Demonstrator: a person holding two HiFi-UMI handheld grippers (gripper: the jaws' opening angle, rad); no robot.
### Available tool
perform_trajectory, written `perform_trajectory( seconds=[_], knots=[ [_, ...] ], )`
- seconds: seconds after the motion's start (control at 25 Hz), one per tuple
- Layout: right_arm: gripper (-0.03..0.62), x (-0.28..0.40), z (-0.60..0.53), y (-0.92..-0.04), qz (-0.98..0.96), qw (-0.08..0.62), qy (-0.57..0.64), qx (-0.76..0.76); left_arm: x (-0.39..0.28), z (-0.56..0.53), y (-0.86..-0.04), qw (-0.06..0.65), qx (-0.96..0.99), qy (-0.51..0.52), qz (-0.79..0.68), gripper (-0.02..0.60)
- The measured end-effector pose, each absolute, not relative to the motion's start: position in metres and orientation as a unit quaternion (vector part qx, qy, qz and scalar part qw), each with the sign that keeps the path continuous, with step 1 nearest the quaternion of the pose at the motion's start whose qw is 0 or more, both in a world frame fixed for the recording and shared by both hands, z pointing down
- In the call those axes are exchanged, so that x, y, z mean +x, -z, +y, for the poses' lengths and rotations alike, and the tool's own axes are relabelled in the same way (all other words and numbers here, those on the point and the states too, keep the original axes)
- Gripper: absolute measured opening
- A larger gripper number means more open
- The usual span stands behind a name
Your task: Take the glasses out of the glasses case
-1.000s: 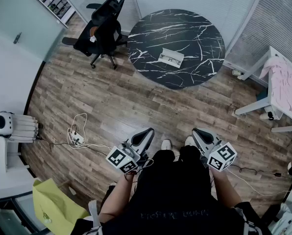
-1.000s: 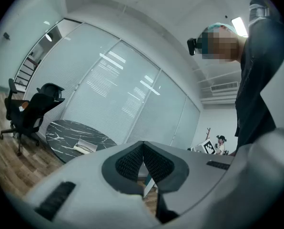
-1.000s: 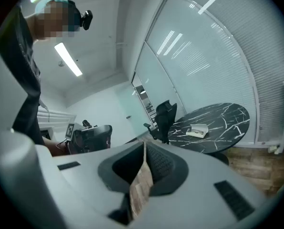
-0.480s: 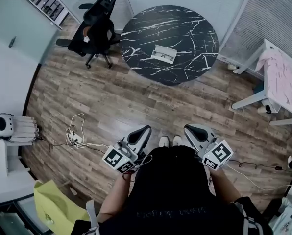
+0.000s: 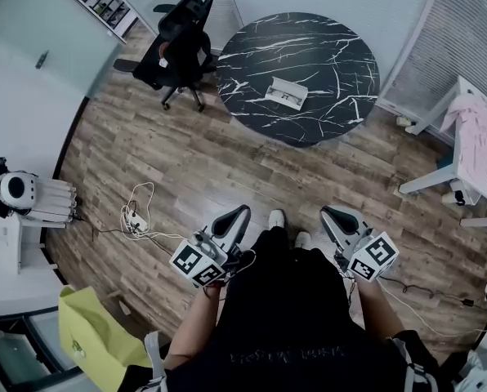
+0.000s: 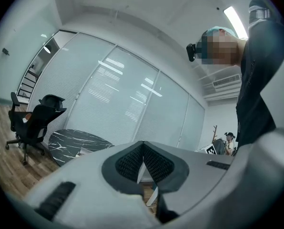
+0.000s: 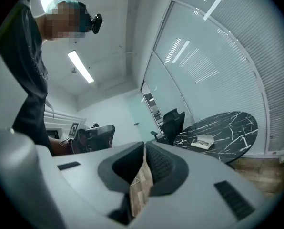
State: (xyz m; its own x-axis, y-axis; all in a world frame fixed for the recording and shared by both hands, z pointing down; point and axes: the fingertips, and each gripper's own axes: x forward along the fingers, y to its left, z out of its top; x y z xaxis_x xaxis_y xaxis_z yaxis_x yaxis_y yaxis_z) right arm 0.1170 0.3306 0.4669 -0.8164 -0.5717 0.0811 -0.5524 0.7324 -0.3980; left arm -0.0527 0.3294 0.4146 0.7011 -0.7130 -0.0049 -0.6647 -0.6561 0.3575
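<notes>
The left gripper (image 5: pixel 232 221) has its jaws drawn together on nothing, and the open glasses case (image 5: pixel 287 93) lies well ahead of them, a little to their right, on the dark round tabletop (image 5: pixel 329 47). The right gripper (image 5: pixel 339 220) is likewise closed and empty, with the case far ahead and slightly to the left of its jaws. The likely risk is arriving with the jaws not yet parted: they could shove the light case across the tabletop or knock its lid down.
</notes>
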Motion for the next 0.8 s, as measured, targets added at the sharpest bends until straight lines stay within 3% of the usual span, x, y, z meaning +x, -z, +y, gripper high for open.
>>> perform_trajectory(
  seconds=[0.8],
  knots=[
    [0.04, 0.083, 0.241, -0.456, 0.92, 0.027, 0.216, -0.326, -0.067, 0.227, -0.433, 0.187, 0.923, 0.088, -0.324, 0.02]
  ],
)
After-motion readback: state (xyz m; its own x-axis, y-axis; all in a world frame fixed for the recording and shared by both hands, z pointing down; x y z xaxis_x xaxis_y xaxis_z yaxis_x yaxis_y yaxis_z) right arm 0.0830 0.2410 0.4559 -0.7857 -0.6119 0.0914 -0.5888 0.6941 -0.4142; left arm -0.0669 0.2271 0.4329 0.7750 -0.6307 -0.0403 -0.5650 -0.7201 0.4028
